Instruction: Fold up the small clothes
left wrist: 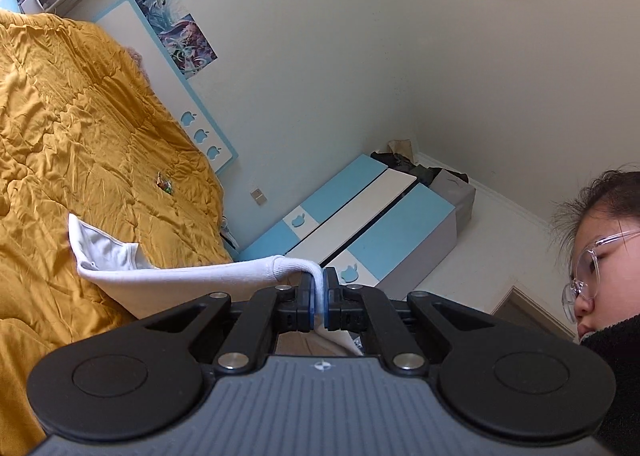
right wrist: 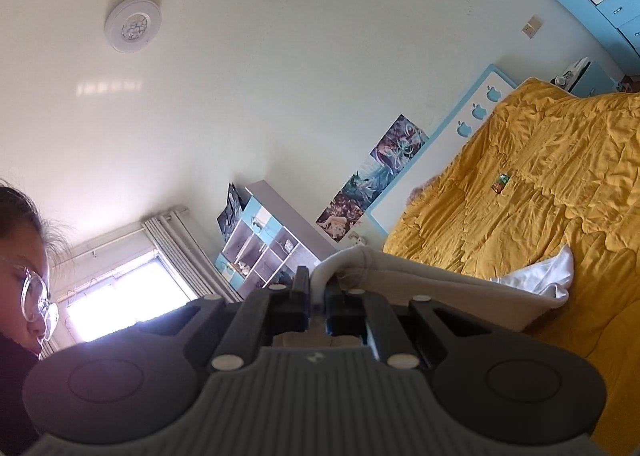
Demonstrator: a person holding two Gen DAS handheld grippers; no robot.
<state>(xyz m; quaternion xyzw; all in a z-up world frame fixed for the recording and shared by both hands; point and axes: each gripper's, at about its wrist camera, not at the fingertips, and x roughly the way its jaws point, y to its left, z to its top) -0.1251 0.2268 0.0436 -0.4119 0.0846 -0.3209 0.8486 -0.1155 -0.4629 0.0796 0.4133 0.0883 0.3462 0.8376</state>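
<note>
A small white garment (left wrist: pixel 192 280) is held up in the air over the yellow quilted bed (left wrist: pixel 80 127). My left gripper (left wrist: pixel 319 288) is shut on one ribbed edge of it, and the cloth stretches left toward the bed with a loose end hanging. My right gripper (right wrist: pixel 317 292) is shut on another edge of the same garment (right wrist: pixel 440 288), which runs right toward the bed (right wrist: pixel 540 175). Both wrist cameras tilt up toward the wall and ceiling.
A small colourful wrapper (left wrist: pixel 164 183) lies on the quilt. A blue and white headboard (left wrist: pixel 192 111) and wardrobe (left wrist: pixel 360 223) stand by the wall. The person's face (left wrist: pixel 600 264) is close on the right. A shelf unit (right wrist: pixel 260 240) and window (right wrist: pixel 120 288) are behind.
</note>
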